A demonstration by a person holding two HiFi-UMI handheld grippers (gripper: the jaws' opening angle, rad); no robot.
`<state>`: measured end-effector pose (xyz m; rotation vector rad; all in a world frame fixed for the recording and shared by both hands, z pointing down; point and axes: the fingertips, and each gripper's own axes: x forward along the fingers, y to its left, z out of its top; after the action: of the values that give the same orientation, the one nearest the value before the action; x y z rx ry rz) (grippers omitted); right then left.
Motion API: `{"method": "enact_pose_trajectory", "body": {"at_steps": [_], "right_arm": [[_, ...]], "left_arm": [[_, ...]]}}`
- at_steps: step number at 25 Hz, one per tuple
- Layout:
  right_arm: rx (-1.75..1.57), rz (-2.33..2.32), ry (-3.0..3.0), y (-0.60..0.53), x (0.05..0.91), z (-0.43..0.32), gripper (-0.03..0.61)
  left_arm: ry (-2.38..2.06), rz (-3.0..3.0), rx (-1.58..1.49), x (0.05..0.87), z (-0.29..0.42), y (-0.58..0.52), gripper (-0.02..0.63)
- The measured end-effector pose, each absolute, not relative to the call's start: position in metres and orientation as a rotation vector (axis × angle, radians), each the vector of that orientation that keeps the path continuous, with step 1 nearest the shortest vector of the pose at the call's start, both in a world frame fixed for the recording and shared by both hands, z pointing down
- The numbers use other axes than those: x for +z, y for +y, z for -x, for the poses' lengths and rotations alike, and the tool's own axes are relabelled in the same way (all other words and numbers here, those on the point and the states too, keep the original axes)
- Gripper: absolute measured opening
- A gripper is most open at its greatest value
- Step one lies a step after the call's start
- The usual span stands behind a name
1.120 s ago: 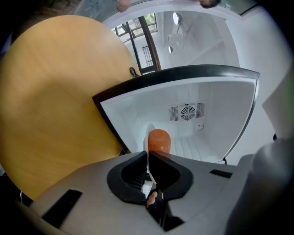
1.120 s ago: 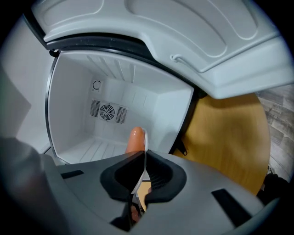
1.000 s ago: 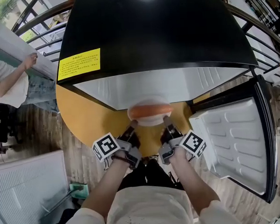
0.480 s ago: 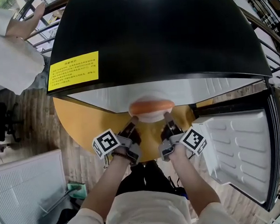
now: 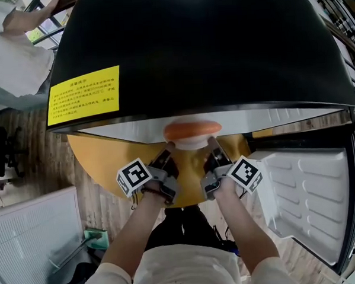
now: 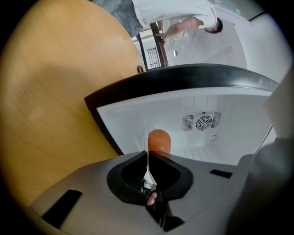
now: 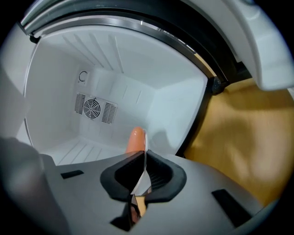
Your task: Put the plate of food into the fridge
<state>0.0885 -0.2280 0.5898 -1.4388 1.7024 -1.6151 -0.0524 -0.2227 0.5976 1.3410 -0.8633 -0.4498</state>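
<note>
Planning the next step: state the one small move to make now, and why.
Probably push the plate straight forward, deeper into the fridge: left claw and right claw grip its rim, but it sits only at the opening.

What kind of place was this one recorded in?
Probably an indoor staged room, not a home kitchen: a mini fridge stands on a round wooden table, over plank flooring, with metal railings and a bystander nearby.

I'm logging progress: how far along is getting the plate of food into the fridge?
Done: the fridge door stands open. In hand: the left hand-held gripper and right hand-held gripper clamp the plate, its orange food at the fridge mouth. Left: set it inside, release.
</note>
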Motion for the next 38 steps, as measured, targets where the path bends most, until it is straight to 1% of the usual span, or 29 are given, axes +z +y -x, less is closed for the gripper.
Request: {"method": "enact_pose_trajectory", "body": {"at_steps": [25,28,38], "right_arm": [[-1.639,1.419,1.67,-0.266,0.613,-0.091,0.034],[-1.638,1.417,1.667,-0.269,0.615,-0.091,0.034],[-1.638,1.426,1.651,-0.273,0.621,-0.088,0.034]], "left_arm": [[-0.896,-1.303,-0.502,0.617,0.051,-0.259,0.031],[-0.912,-1.291,-0.49,0.63,0.056,-0.257,0.031],[-0.914,-1.293,-0.518,0.624,0.053,-0.268,0.031]]}}
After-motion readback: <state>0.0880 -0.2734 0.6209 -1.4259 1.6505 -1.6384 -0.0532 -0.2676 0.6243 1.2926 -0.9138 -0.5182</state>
